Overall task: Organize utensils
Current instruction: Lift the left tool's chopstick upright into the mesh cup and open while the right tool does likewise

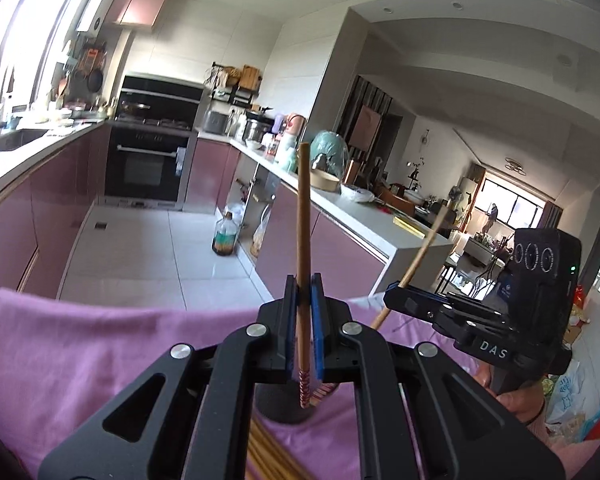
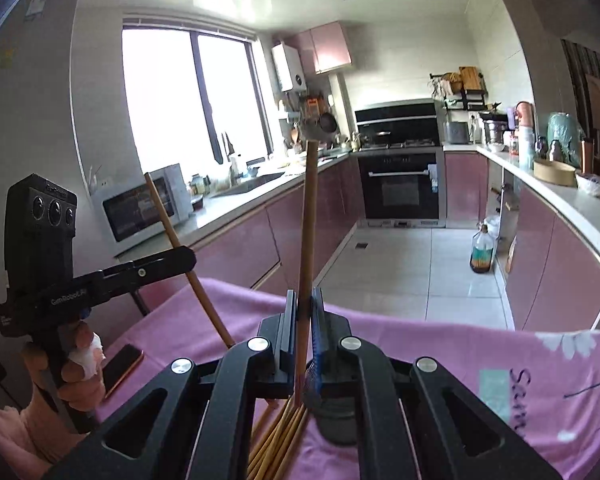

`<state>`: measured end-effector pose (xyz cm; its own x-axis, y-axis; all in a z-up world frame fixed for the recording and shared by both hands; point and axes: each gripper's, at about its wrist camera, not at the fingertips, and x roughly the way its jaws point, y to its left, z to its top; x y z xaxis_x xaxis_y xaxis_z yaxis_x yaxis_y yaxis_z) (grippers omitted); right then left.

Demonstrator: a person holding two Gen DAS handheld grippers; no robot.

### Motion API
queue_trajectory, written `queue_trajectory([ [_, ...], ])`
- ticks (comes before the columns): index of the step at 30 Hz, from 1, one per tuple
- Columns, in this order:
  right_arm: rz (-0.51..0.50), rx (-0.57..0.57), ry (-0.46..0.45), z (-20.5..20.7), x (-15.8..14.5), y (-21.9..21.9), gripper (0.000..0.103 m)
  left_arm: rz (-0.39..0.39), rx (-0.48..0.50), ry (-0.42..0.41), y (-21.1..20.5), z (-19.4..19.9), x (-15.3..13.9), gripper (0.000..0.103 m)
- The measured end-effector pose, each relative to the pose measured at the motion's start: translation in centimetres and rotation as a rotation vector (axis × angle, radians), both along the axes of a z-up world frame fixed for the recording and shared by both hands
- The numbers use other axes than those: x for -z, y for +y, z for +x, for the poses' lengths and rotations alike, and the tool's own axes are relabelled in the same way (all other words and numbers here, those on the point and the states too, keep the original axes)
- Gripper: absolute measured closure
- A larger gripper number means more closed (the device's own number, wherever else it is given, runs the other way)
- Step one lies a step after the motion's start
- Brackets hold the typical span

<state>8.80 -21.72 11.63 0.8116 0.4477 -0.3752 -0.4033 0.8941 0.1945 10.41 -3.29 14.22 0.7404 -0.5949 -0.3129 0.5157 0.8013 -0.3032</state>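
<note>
Left tool (image 1: pixel 303 300): matt black plastic links, brushed-metal pivot discs, blue ribbed pads (image 1: pixel 318 320). Between them, a smooth matt wooden chopstick (image 1: pixel 302 216), its lower end wrapped in a red-and-pale spiral band. Right tool (image 2: pixel 305 316): the same matt black plastic and metal discs, closed on a second plain wooden chopstick (image 2: pixel 308 220). Beneath both tools, a soft matt pink cloth (image 2: pixel 440 336), lightly creased, carrying a bundle of pale wooden chopsticks (image 2: pixel 276 440) and a dark matt holder (image 2: pixel 336 420).

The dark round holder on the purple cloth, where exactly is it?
The dark round holder stands on the purple cloth just below the right gripper, beside the loose wooden chopsticks, in both wrist views.
</note>
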Motion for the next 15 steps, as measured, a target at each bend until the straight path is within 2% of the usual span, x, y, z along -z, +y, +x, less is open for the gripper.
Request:
queue_trajectory([
  [6,-0.023,0.032,0.026,2.2,0.4,-0.8,0.098,0.059,0.019,0.019,-3.5,2.5,0.3,0.096],
  [10,-0.016,0.039,0.043,3.4,1.3,-1.1,0.098,0.108,0.023,0.066,-5.5,3.7,2.3,0.096],
  [15,0.017,0.044,0.013,3.5,0.9,-1.4,0.098,0.132,0.025,0.108,-6.5,4.7,4.9,0.096],
])
